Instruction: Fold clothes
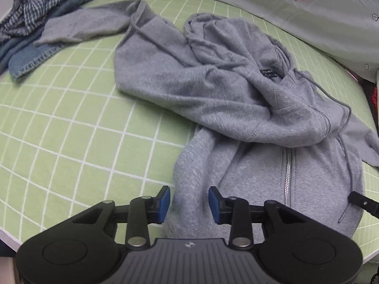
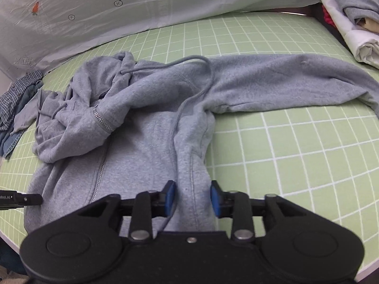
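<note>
Both tongs, left gripper [image 1: 189, 201] and right gripper [image 2: 193, 197], released over rumpled hoodie [image 1: 236, 99]; loose drawstring [image 2: 175, 137] risks snagging in right jaws.

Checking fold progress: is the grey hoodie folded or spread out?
Neither: the grey zip hoodie lies rumpled, hood bunched over its chest, one sleeve stretched out.

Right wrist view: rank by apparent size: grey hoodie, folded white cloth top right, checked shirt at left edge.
1. grey hoodie, by far the largest.
2. folded white cloth.
3. checked shirt.
Both smaller items are cut off by the frame, so their order is unsure.
</note>
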